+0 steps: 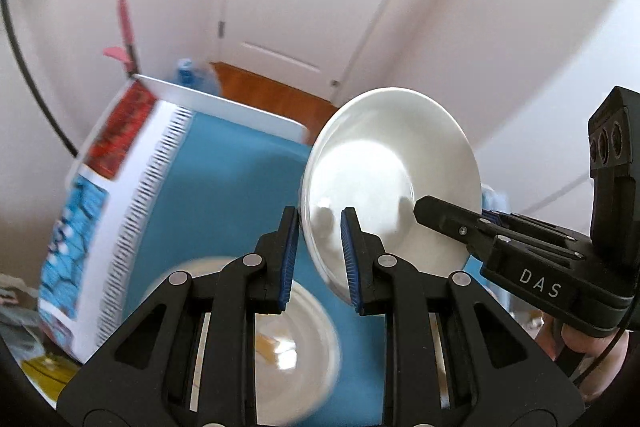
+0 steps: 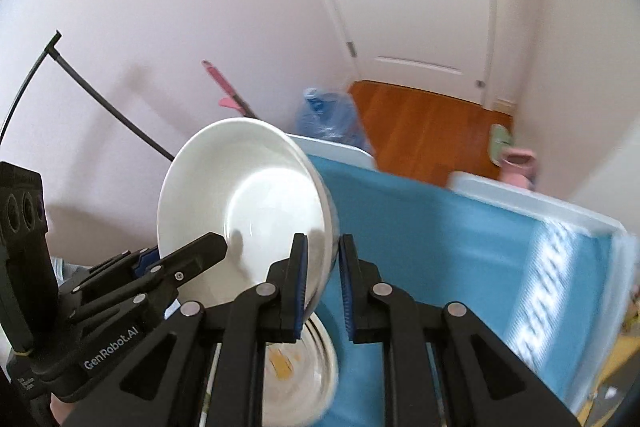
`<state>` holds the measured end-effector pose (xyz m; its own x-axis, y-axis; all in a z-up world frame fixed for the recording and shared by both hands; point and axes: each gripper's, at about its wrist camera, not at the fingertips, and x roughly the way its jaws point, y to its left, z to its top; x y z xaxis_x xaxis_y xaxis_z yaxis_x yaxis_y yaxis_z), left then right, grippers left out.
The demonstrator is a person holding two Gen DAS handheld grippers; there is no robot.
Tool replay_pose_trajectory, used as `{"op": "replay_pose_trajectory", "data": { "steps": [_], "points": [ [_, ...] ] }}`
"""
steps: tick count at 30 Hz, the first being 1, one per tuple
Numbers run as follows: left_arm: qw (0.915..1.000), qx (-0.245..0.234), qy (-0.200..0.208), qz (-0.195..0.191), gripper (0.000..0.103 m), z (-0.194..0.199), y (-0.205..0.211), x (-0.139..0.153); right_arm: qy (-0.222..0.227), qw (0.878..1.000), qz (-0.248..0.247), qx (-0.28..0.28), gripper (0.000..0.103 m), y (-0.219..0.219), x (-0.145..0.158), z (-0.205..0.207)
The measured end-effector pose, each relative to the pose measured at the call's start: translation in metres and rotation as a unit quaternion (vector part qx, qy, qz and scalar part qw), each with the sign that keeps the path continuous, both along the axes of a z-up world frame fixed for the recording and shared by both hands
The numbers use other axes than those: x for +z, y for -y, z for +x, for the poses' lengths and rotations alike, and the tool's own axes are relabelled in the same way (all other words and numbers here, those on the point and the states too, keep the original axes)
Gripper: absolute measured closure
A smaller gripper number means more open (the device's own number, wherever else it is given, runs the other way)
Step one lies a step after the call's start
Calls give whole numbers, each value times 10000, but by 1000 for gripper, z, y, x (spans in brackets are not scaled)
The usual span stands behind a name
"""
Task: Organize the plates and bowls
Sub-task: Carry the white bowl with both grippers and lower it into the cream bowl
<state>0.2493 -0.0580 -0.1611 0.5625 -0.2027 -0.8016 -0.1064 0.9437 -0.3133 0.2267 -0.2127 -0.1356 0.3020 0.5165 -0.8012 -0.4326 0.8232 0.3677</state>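
Gripping opposite edges of one glossy white ceramic bowl (image 1: 390, 179), the two hand-held tools carry it in the air, tilted steeply so its hollow faces the cameras. The left gripper (image 1: 320, 251) has its blue-padded jaws narrowed onto the rim at the bowl's left side; the right gripper (image 2: 323, 283) pinches the rim on the opposite side in the same narrow way. Seen from the left wrist, the right tool's black finger lies across the bowl's inner face.

Directly below the held bowl — between and under both sets of fingers — sits a second pale bowl (image 2: 298, 367) with something yellowish and blurred at its bottom, resting on the blue tabletop (image 1: 224, 187). That vertical relation looks like what the next move depends on: the carried bowl hangs above and slightly beyond the lower one, and neither hand is clearly nearer. Nesting would mean levelling the tilt first. A white-rimmed tray edge (image 2: 532, 203) borders the blue surface further off.
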Motion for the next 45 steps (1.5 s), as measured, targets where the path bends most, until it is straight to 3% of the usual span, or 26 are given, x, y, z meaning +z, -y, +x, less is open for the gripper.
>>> {"op": "replay_pose_trajectory", "data": {
  "steps": [9,17,28,35,45],
  "points": [
    [9929,-1153,-226,-168,84,-47,118,-6,34,9954,-362,-882,89,122,5,-73],
    [9784,-1914,-779,-94,84,-63,172,-38,-381,9847,-520,-1621,89,183,-26,-116],
    [9614,-2406,-1249,482,84,-63,195,-75,-978,9739,-405,-2008,89,204,-70,-129],
    [9521,-2592,-1355,887,84,-58,210,-80,-1087,9717,-424,-2054,89,205,-84,-129],
    [9442,-2742,-1398,1176,84,-52,225,-92,-1104,9694,-585,-2112,89,209,-94,-131]
  ]
}}
